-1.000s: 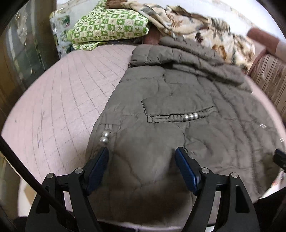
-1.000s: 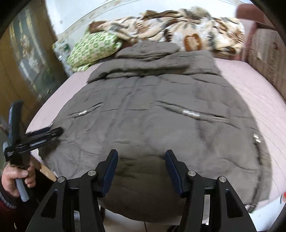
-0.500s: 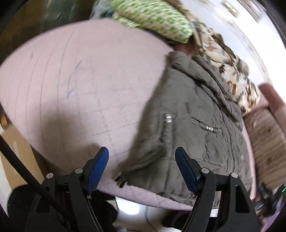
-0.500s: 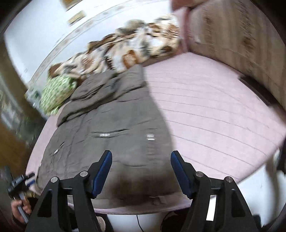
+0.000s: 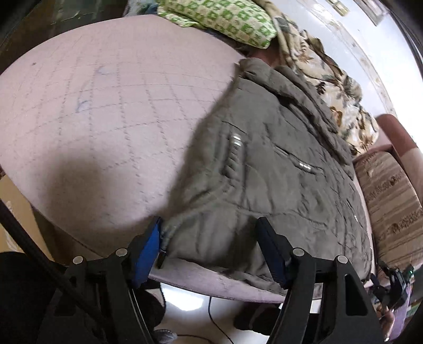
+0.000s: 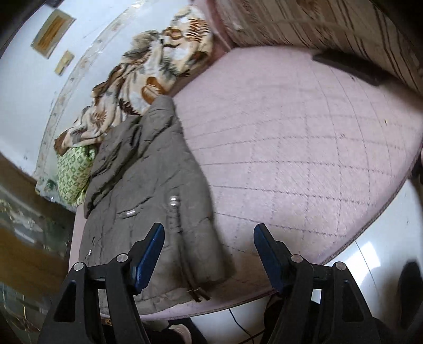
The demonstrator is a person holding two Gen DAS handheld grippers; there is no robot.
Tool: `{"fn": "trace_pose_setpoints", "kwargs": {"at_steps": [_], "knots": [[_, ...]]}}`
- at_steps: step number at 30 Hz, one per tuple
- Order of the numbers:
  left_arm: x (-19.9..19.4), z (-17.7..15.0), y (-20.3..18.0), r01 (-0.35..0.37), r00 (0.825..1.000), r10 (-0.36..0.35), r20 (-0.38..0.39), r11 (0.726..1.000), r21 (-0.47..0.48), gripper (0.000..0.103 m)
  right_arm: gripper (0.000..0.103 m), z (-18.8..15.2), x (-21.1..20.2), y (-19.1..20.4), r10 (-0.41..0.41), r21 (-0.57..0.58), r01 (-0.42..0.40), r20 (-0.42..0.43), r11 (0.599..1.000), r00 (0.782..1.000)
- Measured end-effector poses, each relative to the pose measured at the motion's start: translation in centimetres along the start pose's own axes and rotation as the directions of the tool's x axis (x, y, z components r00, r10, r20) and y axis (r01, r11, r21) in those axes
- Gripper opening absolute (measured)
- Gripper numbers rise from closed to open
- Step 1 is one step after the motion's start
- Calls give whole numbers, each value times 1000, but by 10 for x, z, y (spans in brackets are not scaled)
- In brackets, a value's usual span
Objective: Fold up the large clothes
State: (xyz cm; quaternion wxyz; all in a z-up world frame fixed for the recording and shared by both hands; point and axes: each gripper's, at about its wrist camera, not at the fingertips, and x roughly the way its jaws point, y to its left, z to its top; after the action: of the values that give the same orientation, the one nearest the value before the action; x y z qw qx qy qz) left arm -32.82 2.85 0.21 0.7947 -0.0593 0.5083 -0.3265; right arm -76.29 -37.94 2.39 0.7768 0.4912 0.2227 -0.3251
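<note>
Pink quilted bed [image 5: 111,111] carries the grey padded coat [image 5: 264,172] along its near edge. Left gripper [image 5: 208,243] fingers are closing around its hem corner; right gripper [image 6: 208,254] fingers stand apart above the other corner.

The coat [image 5: 264,164] is grey-brown with small silver beads. The bed cover [image 6: 304,148] is pale pink with a diamond stitch pattern. The pillow [image 5: 224,18] is green-and-cream checked; the blanket [image 6: 148,71] is cream with brown leaves.

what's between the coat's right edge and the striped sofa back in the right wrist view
Bare pink quilted mattress fills the stretch from the coat to the striped sofa back; only a dark flat object lies near the back.
</note>
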Motion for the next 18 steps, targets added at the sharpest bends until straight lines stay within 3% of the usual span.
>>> {"fn": "trace_pose_setpoints", "kwargs": {"at_steps": [5,10,12,14,17,18], "knots": [[1,-3,-3,40,999,-40,11,999,-3,70,74,-4,14,1,-11,-5,11,-34,1000,999],[1,-3,4,108,994,-107,25,993,-52,70,76,-18,40,1,46,39,-43,-73,998,996],[0,-4,7,133,991,-131,30,989,-69,70,75,-24,40,6,61,28,-59,-48,998,997],[1,-6,6,151,988,-149,33,985,-80,70,68,-35,48,14,183,46,-179,-82,983,980],[2,-9,-3,148,989,-146,35,987,-58,70,66,-53,58,33,227,1,-228,-104,974,968],[3,-12,-6,152,988,-151,35,987,-47,70,59,-55,59,39,241,-21,-244,-111,969,964]]}}
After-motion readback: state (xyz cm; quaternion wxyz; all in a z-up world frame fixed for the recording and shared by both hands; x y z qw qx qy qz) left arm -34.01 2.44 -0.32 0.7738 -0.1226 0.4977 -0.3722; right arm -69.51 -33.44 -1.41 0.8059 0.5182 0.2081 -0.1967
